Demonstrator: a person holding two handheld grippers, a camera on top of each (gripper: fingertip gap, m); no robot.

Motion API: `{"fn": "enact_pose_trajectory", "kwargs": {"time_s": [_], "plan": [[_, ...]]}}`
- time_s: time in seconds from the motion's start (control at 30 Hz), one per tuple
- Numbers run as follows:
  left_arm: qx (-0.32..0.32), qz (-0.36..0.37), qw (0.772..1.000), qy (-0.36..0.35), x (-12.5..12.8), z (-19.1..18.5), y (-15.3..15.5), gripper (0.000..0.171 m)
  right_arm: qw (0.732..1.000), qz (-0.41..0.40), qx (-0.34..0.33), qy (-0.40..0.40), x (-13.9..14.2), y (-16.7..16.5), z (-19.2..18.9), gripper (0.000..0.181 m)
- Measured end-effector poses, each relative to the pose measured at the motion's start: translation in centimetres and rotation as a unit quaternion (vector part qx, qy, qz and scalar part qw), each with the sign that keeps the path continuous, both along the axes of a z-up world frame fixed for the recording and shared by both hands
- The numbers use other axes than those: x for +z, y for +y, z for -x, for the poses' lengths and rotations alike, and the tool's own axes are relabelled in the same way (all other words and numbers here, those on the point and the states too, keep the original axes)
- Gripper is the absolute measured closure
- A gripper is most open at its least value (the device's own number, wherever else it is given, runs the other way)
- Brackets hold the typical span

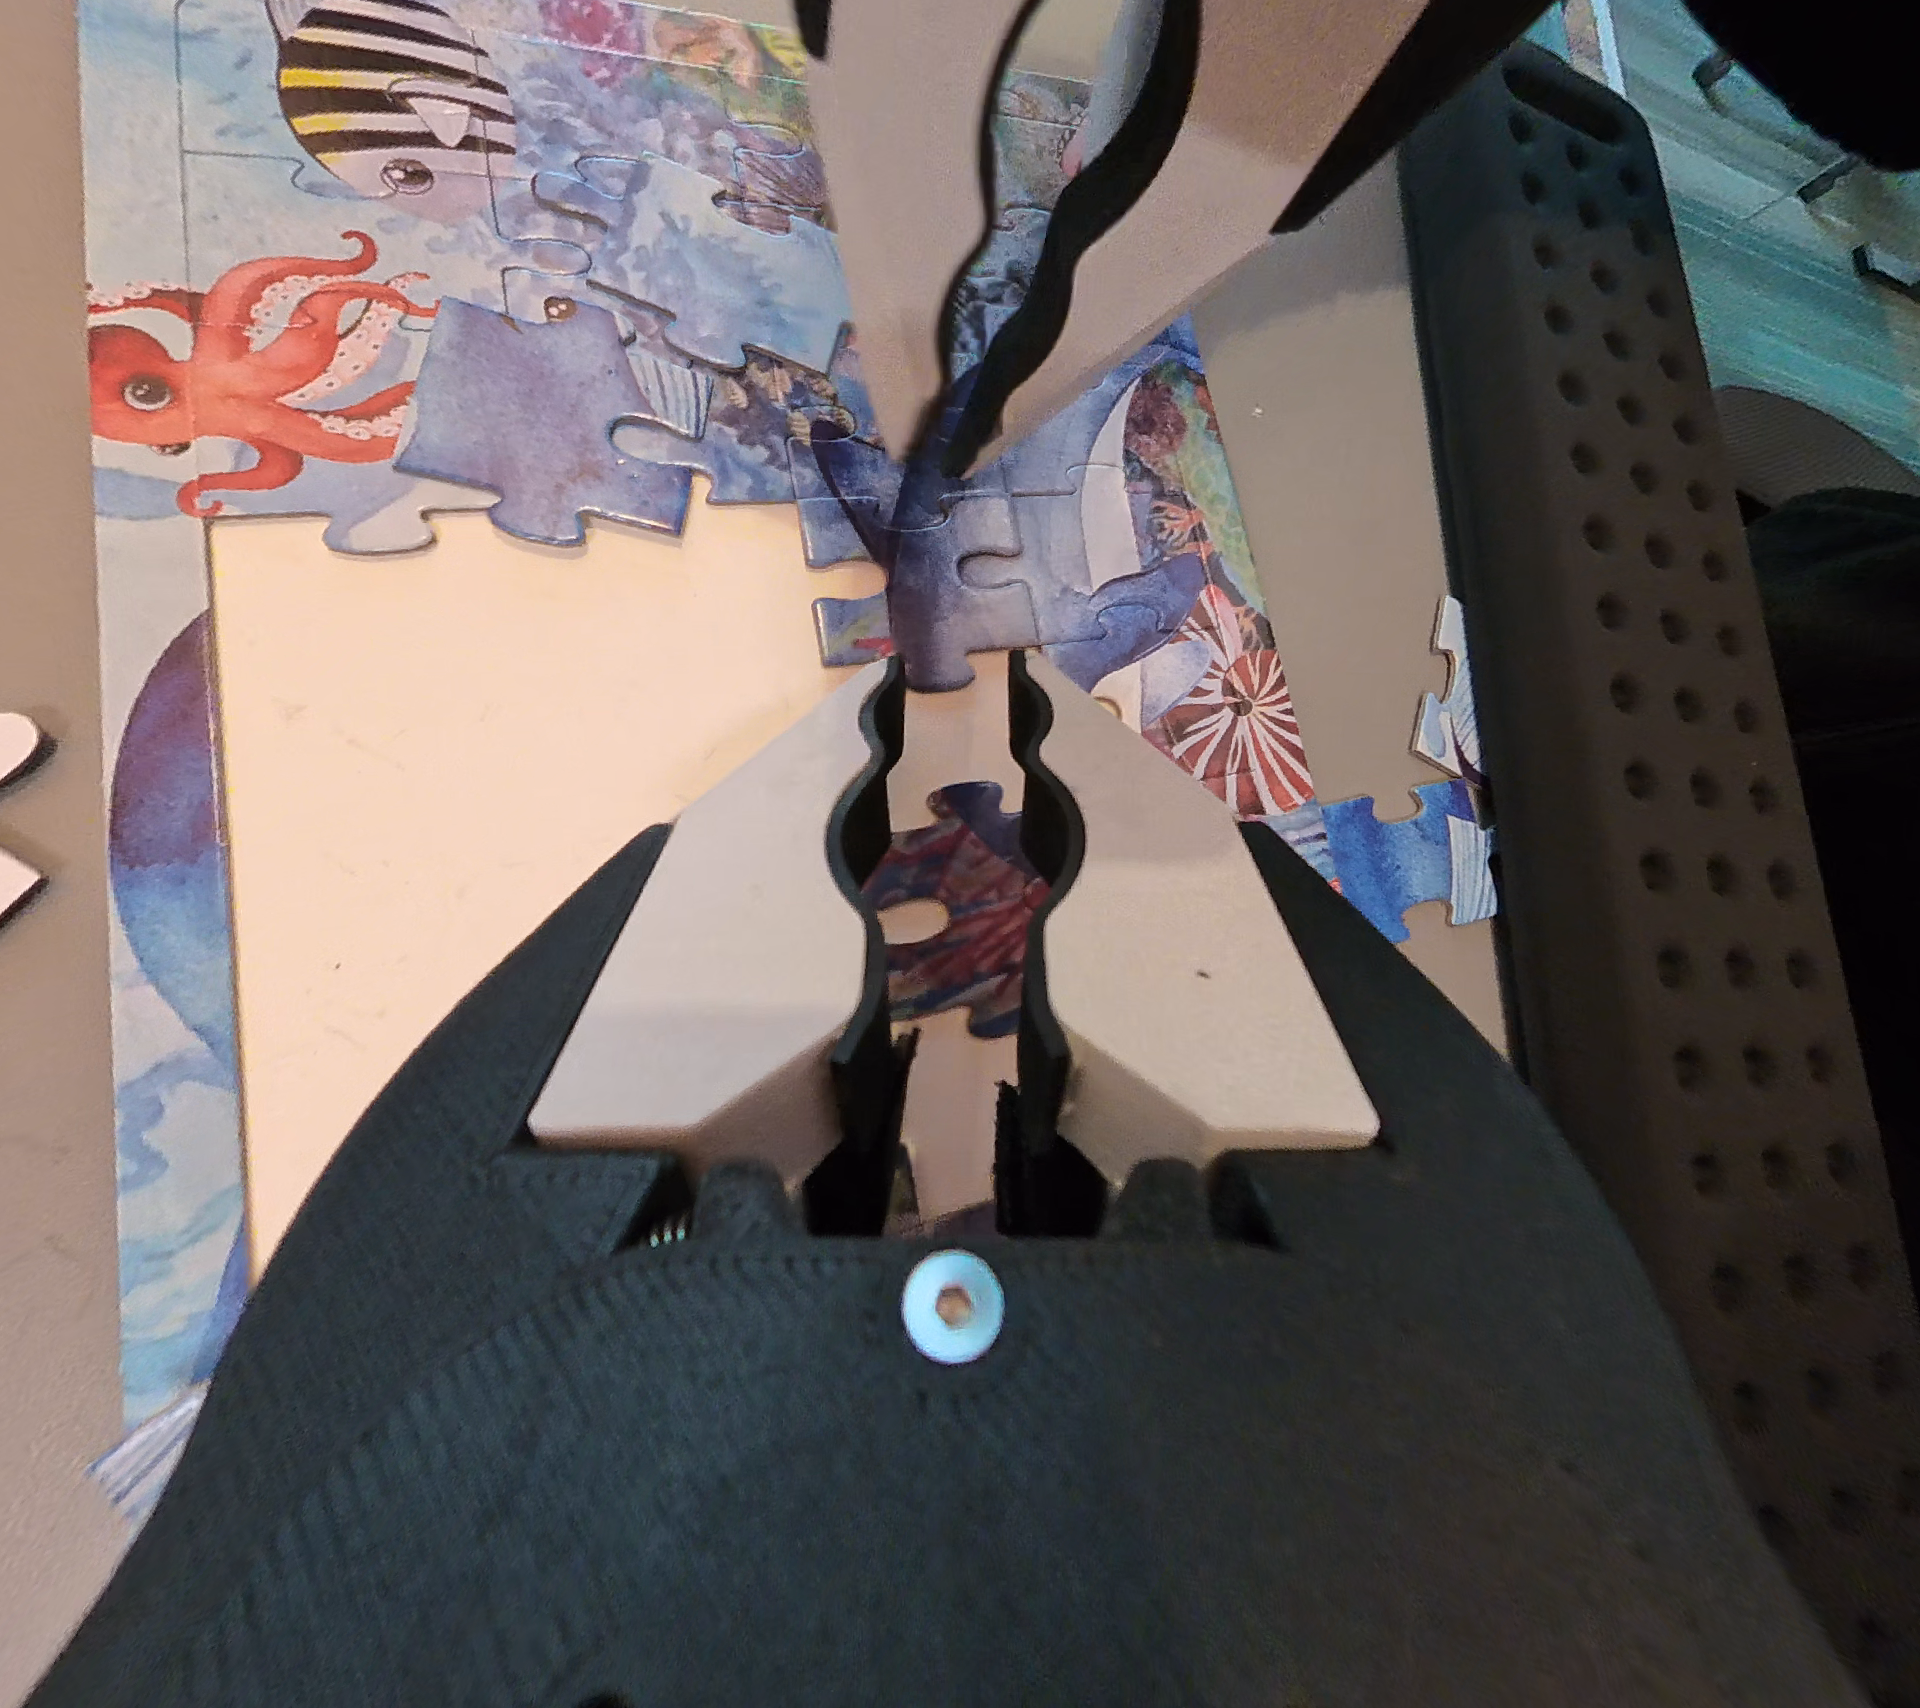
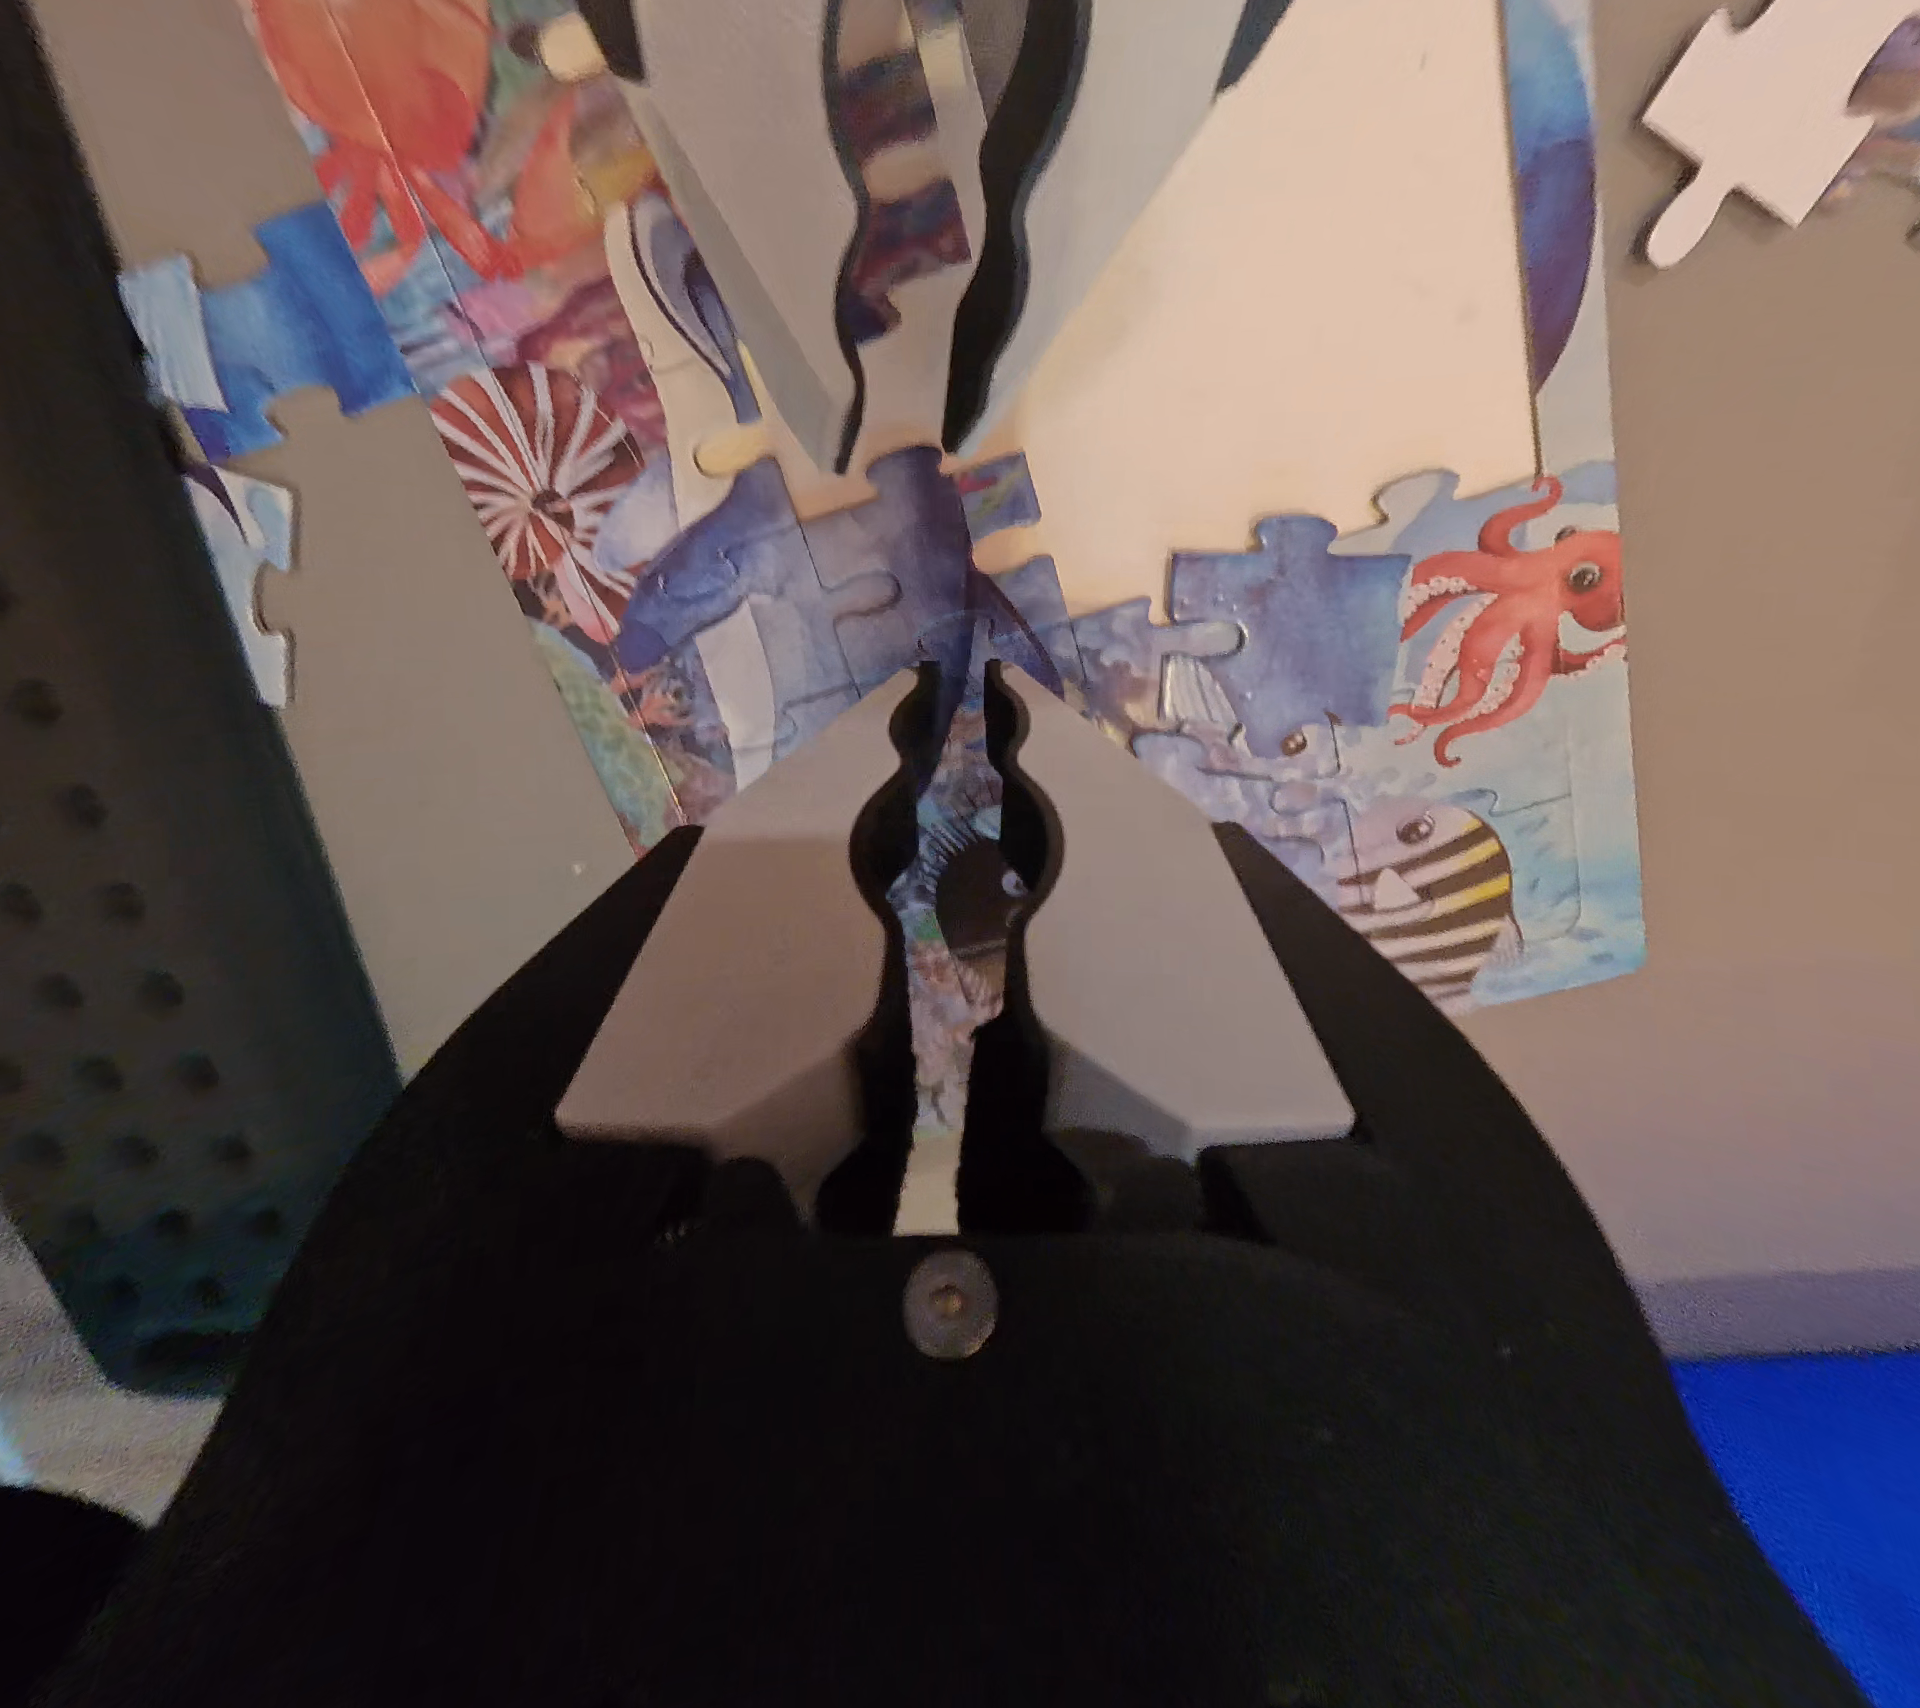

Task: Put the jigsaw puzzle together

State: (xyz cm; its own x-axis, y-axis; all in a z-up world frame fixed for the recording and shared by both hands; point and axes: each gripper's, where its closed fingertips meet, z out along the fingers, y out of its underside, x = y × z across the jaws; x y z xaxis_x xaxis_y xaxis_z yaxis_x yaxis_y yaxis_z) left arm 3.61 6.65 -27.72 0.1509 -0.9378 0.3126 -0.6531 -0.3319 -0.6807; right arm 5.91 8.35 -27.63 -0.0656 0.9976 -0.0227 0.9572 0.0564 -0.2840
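A sea-themed jigsaw lies in its tray, with bare board across the near half. My left gripper is open by a narrow gap and empty, its tips at the tab of a dark blue piece. My right gripper comes from the opposite side, nearly closed and empty, tips on the same piece. The two grippers face each other tip to tip. A red-purple piece lies on the board under my left fingers. A blue-purple piece sits crooked beside the octopus.
Two loose blue pieces lie on the table just right of the tray, against a black perforated plastic panel. A face-down white piece lies on the table on the tray's other side. A blue patch shows past the table edge.
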Motion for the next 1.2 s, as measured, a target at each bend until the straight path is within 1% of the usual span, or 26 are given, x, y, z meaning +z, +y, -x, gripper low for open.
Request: {"fn": "enact_pose_trajectory", "kwargs": {"time_s": [0.03, 0.1, 0.17, 0.23, 0.4, 0.43, 0.47, 0.5, 0.53, 0.63, 0.7, 0.73, 0.8, 0.93, 1.0, 1.07, 1.17, 1.2], "plan": [[0.003, -0.001, 1.0, 0.0, 0.0, 0.2, 0.2, 0.154, 1.0, -0.003, -0.001, 0.019, 0.1, -0.1, 0.4, 0.181], [0.009, -0.001, 1.0, -0.003, 0.2, 0.4, 0.6, 0.154, 0.999, -0.013, -0.004, 0.037, -0.2, -0.1, 0.9, 0.181], [0.013, -0.001, 1.0, -0.003, 0.2, 0.6, 0.8, 0.154, 0.999, -0.025, -0.011, 0.024, -1.2, 0.2, 0.7, 0.181], [0.014, -0.004, 1.0, 0.0, 0.2, 0.8, 1.0, 0.154, 0.999, -0.017, -0.017, 0.025, -1.4, 0.2, 0.7, 0.181], [0.019, -0.005, 1.0, 0.003, 0.2, 1.2, 1.3, 0.153, 0.998, -0.039, -0.017, 0.049, -0.3, 0.6, 1.5, 0.181], [0.018, -0.005, 1.0, 0.004, 0.2, 1.2, 1.2, 0.153, 0.998, -0.036, -0.016, 0.048, -0.5, 0.5, 1.6, 0.181], [0.017, -0.005, 1.0, 0.005, 0.1, 1.2, 1.2, 0.153, 0.999, -0.036, -0.016, 0.028, -1.2, 0.5, 1.3, 0.181], [0.018, -0.006, 1.0, 0.008, 0.0, 1.2, 1.3, 0.153, 0.999, -0.038, -0.018, 0.034, -1.3, 0.6, 1.6, 0.181], [0.017, -0.007, 1.0, 0.011, -0.2, 1.2, 1.3, 0.153, 0.999, -0.039, -0.02, 0.023, -1.5, 0.7, 1.5, 0.181], [0.02, -0.016, 0.999, 0.027, -0.6, 1.7, 1.4, 0.152, 0.998, -0.058, -0.031, 0.021, -1.1, 1.3, 1.5, 0.181], [0.023, -0.019, 0.999, 0.03, -0.7, 1.8, 1.6, 0.153, 0.998, -0.044, -0.027, 0.028, -0.8, 0.3, 1.4, 0.181], [0.023, -0.02, 0.999, 0.031, -0.7, 1.8, 1.7, 0.153, 0.999, -0.037, -0.021, 0.03, -0.6, -0.4, 1.4, 0.174], [0.025, -0.021, 0.999, 0.031, -0.8, 1.8, 1.8, 0.157, 0.999, -0.02, -0.016, 0.028, -0.4, -2.2, 1.3, 0.15], [0.033, -0.026, 0.999, 0.033, -0.9, 2.0, 2.2, 0.165, 0.998, 0.017, 0.006, 0.061, 0.2, -6.1, 2.0, 0.14], [0.036, -0.03, 0.998, 0.036, -1.0, 2.1, 2.4, 0.169, 0.995, 0.037, 0.015, 0.089, 0.7, -8.1, 3.0, 0.14], [0.04, -0.032, 0.998, 0.038, -1.1, 2.2, 2.6, 0.171, 0.994, 0.055, 0.02, 0.088, 0.5, -9.9, 3.3, 0.138], [0.04, -0.031, 0.998, 0.036, -1.1, 2.2, 2.6, 0.171, 0.997, 0.045, 0.012, 0.067, -0.5, -10.9, 2.7, 0.136], [0.04, -0.032, 0.998, 0.037, -1.1, 2.1, 2.6, 0.171, 0.997, 0.038, 0.002, 0.069, -0.7, -10.8, 2.5, 0.136]]}}
